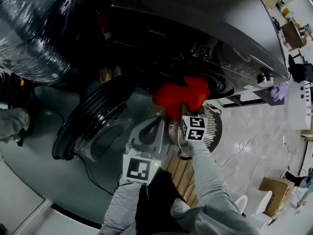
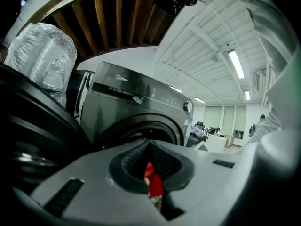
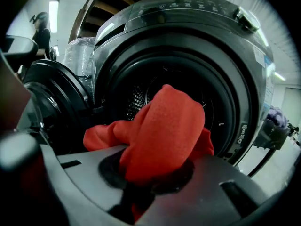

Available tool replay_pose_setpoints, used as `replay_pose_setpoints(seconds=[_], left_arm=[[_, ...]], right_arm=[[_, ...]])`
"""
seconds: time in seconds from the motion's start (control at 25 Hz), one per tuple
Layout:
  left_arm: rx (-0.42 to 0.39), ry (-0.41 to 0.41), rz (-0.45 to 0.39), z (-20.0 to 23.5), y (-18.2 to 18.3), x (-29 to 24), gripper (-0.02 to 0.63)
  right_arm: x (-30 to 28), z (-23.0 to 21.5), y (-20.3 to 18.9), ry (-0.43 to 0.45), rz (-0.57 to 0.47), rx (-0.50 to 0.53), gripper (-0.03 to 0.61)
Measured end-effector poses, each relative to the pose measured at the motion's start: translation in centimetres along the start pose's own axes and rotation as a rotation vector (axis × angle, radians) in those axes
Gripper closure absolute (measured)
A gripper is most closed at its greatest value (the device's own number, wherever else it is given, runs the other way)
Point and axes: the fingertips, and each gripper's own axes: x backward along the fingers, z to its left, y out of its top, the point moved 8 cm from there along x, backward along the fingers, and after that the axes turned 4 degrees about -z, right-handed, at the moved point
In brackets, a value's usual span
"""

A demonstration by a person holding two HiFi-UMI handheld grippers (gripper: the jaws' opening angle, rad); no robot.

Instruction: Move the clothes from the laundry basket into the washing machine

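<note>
One red cloth (image 3: pixel 164 131) is clamped in the right gripper (image 3: pixel 153 175), whose jaws are closed narrow on it. The cloth bulges up above the pads and a fold trails to the left. It hangs just in front of the washer's (image 1: pixel 195 18) round mouth (image 3: pixel 141 91), level with the lower rim and not yet inside the drum.

The right forearm, in a grey sleeve (image 1: pixel 210 180), reaches from the lower edge of the head view toward the mouth, and the gripper tips slightly down. The left gripper (image 2: pixel 150 147) sits just beside it on the left and nearer the person. It lies nearly level and points at the washer's front. Its jaw tips are together. A sliver of red shows in the slit behind the tips, and I cannot tell whether it is pinched or only seen through the gap.

A white slatted basket (image 1: pixel 215 131) stands on the floor under the right gripper, close to the washer's front. The dark round door (image 1: pixel 93 116) hangs open to the left of the mouth, beside the left gripper. Beyond the door, at the washer's left side, stands a bundle (image 1: pixel 34 28) wrapped in clear film. Wooden slats (image 1: pixel 182 173) show between the two forearms. A thin cable (image 1: pixel 244 146) lies on the floor to the right, and a cardboard box (image 1: pixel 274 187) sits well apart near the lower right corner.
</note>
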Motion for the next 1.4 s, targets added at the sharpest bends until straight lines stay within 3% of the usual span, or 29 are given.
replay_pose_setpoints(seconds=[0.4,0.76,0.84,0.88,0.92,0.96,1.08,1.28,1.4], left_arm=[[-0.033,0.011,-0.061,2.3,-8.2,-3.0,0.595],[-0.058,0.001,-0.144,4.1,-12.1,-5.4,0.595],[-0.066,-0.004,-0.156,4.1,-12.7,-5.7,0.595],[-0.072,-0.006,-0.156,4.0,-13.0,-5.7,0.595],[-0.076,-0.008,-0.153,3.9,-13.4,-5.7,0.595],[-0.074,-0.012,-0.148,3.7,-13.6,-5.7,0.595],[-0.067,-0.02,-0.144,3.2,-13.6,-5.9,0.595],[-0.078,-0.045,-0.138,2.3,-13.1,-6.3,0.595],[-0.087,-0.052,-0.122,2.0,-13.4,-6.4,0.595]], right_arm=[[-7.5,-1.2,-1.6,-0.085,-0.237,0.03,0.494],[-15.8,-4.8,1.9,-0.226,-0.456,0.012,0.494],[-18.6,-5.1,0.1,-0.184,-0.295,0.044,0.492],[-20.0,-5.1,-1.3,-0.134,-0.171,0.042,0.433],[-20.8,-5.2,-2.7,-0.089,-0.079,0.022,0.336],[-20.8,-5.3,-3.9,-0.065,-0.04,0.001,0.314],[-19.1,-4.8,-5.2,-0.027,-0.068,0.033,0.313],[-16.5,-0.7,-8.3,0.234,-0.082,0.079,0.308],[-16.5,0.1,-9.5,0.256,-0.061,0.051,0.312]])
